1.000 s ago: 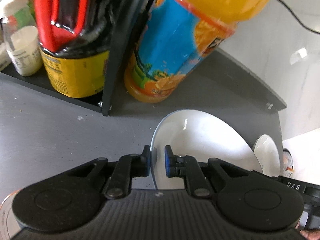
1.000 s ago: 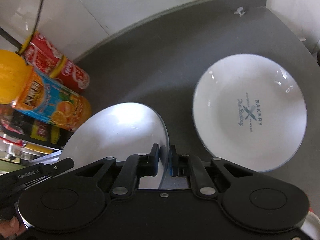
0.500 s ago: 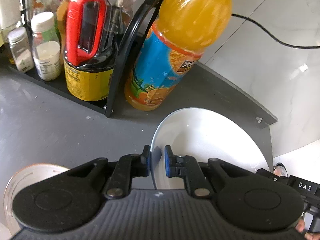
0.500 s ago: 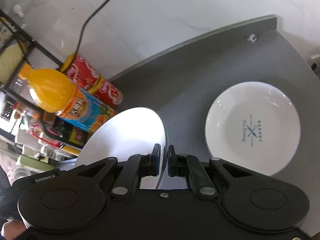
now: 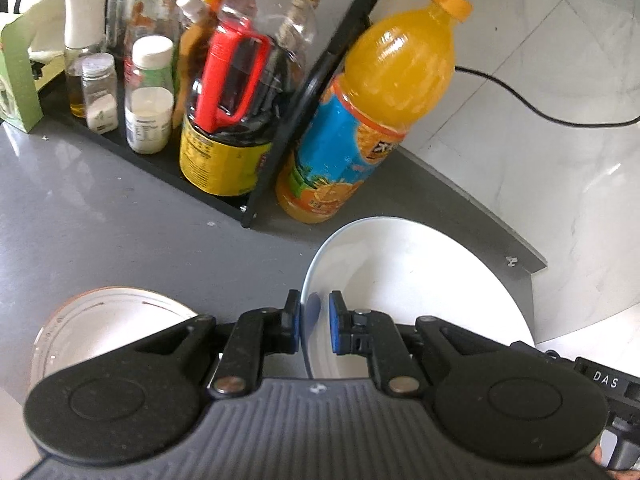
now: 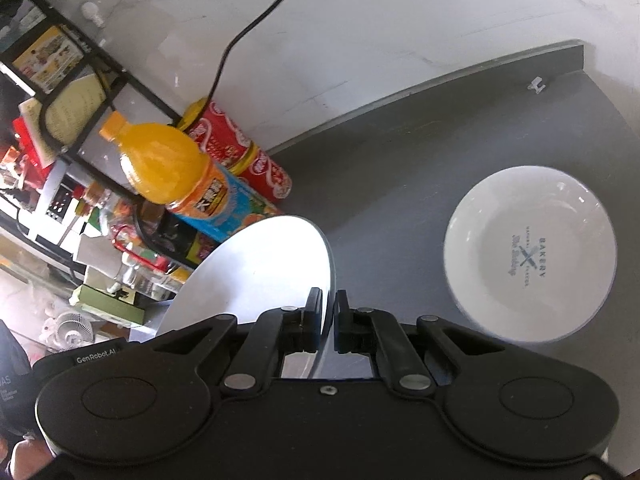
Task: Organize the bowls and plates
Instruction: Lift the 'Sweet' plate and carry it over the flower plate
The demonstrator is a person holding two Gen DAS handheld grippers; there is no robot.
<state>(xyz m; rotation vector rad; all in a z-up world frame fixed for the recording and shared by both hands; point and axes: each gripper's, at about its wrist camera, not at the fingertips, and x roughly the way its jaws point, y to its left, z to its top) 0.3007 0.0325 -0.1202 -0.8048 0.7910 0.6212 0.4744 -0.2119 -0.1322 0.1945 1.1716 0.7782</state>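
A plain white plate (image 5: 420, 292) hangs tilted above the grey counter (image 5: 120, 220), held at opposite rims. My left gripper (image 5: 314, 322) is shut on its near rim in the left wrist view. In the right wrist view the same plate (image 6: 264, 268) shows its underside, with my right gripper (image 6: 329, 320) shut on that edge. A white deep plate printed "BAKERY" (image 6: 530, 252) lies flat on the counter to the right. A white bowl with a brownish rim (image 5: 108, 320) sits at the lower left, partly hidden by my left gripper.
An orange juice bottle (image 5: 368, 120) and red cans (image 6: 244, 160) stand by the wall. A black rack (image 5: 304, 92) holds a soy sauce jug (image 5: 228, 120) and several small bottles. A black cable (image 5: 520, 100) runs along the white wall. The counter ends at the right (image 5: 532, 268).
Both grippers have risen and pulled back with the plate; the bottles, the rack and the BAKERY plate look farther off, and the brown-rimmed bowl has come into the left view.
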